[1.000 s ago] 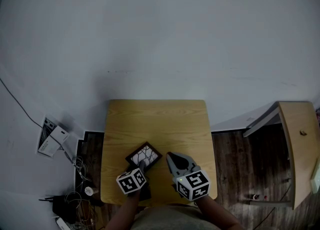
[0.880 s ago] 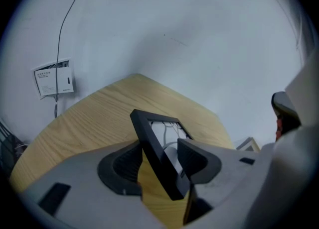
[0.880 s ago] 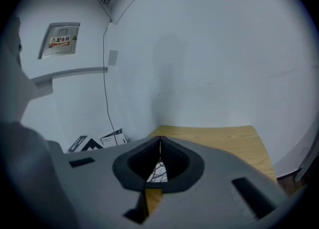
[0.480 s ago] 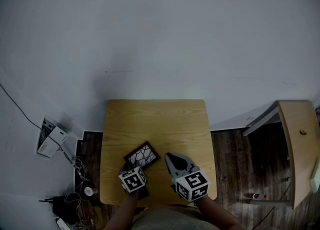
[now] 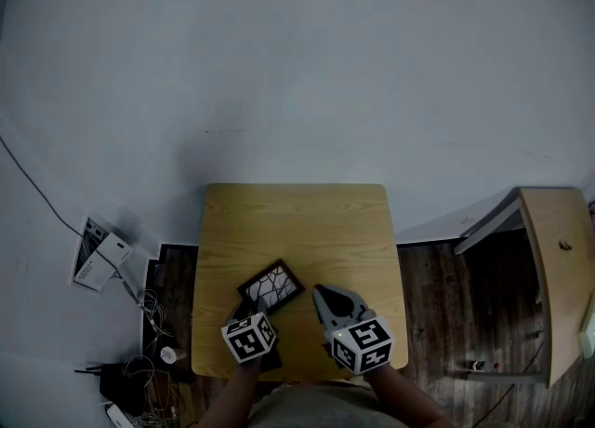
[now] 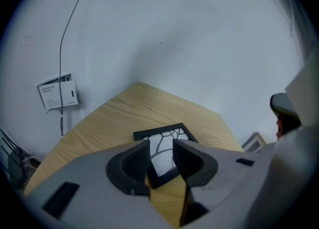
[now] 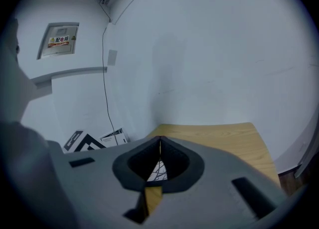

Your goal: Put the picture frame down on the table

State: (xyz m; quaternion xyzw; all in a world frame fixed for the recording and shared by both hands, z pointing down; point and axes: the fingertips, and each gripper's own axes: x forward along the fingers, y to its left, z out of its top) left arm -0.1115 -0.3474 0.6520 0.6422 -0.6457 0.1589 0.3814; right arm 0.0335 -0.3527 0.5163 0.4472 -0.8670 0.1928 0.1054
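Left hand-held gripper; picture frame diagonal

free: table far half | obstacle: picture frame near left

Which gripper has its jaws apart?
The left gripper: its jaws, having just closed a little, stand apart, not gripping the picture frame seen through their gap; the right gripper is shut.
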